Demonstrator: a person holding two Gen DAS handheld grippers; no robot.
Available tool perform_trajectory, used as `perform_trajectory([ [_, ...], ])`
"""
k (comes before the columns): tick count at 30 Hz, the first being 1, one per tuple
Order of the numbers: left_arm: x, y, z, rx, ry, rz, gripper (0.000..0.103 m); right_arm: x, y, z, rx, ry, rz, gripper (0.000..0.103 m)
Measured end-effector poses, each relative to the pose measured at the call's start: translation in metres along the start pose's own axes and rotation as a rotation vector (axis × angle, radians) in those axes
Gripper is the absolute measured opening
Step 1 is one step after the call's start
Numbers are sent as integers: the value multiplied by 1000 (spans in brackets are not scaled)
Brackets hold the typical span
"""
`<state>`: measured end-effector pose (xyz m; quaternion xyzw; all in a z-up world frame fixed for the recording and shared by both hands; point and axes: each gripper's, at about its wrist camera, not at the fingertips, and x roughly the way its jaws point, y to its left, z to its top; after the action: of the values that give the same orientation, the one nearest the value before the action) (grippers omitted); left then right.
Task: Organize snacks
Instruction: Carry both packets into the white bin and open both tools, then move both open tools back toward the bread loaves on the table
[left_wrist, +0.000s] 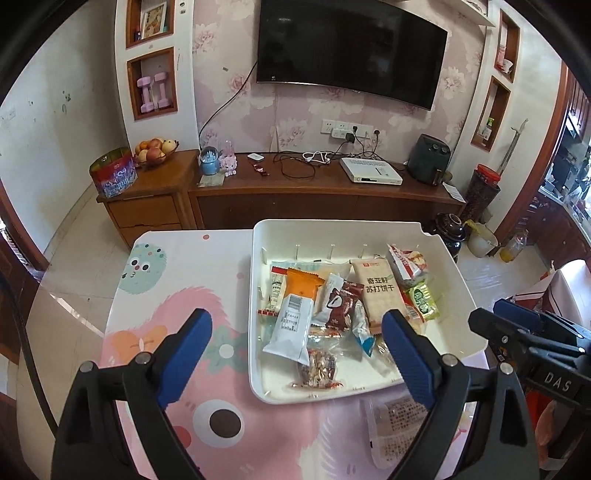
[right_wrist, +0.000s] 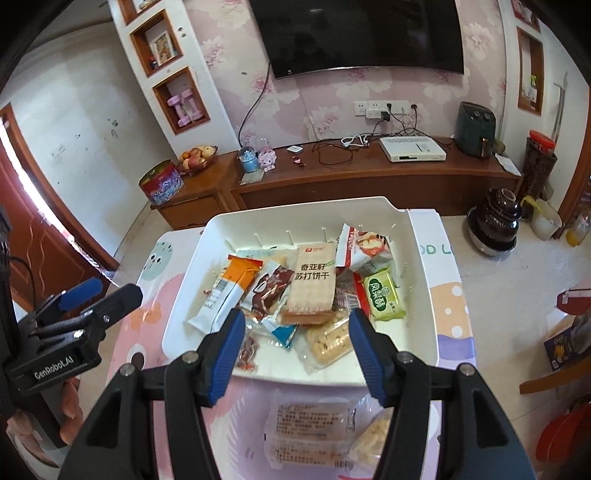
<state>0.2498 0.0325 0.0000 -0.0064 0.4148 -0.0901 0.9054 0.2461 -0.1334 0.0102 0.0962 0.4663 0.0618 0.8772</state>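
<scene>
A white tray (right_wrist: 184, 295) sits on the tabletop (left_wrist: 177, 280), which has a pink cartoon cover, and holds a loose heap of wrapped snacks. In the heap lie an orange-and-white bar (right_wrist: 225, 291), a brown chocolate packet (right_wrist: 271, 291), a tan soda-cracker pack (right_wrist: 314, 284) in the middle, a green pastry packet (right_wrist: 382, 299) toward the right wall, a red-and-white bag (right_wrist: 364, 245) at the far right corner, a clear pack of pale puffed bars (right_wrist: 328, 341) near the front, and a clear packet of dark nuts (left_wrist: 319, 369) by the front wall. Nearer the cameras, just in front of the tray, a translucent white basket (right_wrist: 255, 413) holds a clear-wrapped pack with printed text (right_wrist: 310, 424) and another puffed bar (right_wrist: 373, 435).

The left tool (left_wrist: 297, 345) hovers over the tray's front-left part, jaws wide and empty. The right tool (right_wrist: 297, 343) hangs over the tray's front edge, above the basket, jaws also spread with nothing between them
</scene>
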Motion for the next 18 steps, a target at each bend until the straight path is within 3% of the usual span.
perform_trajectory([
  [18,-102,-26,-44,92,-78,-43,96,-89,19,-56,-117,-76,-51,59],
])
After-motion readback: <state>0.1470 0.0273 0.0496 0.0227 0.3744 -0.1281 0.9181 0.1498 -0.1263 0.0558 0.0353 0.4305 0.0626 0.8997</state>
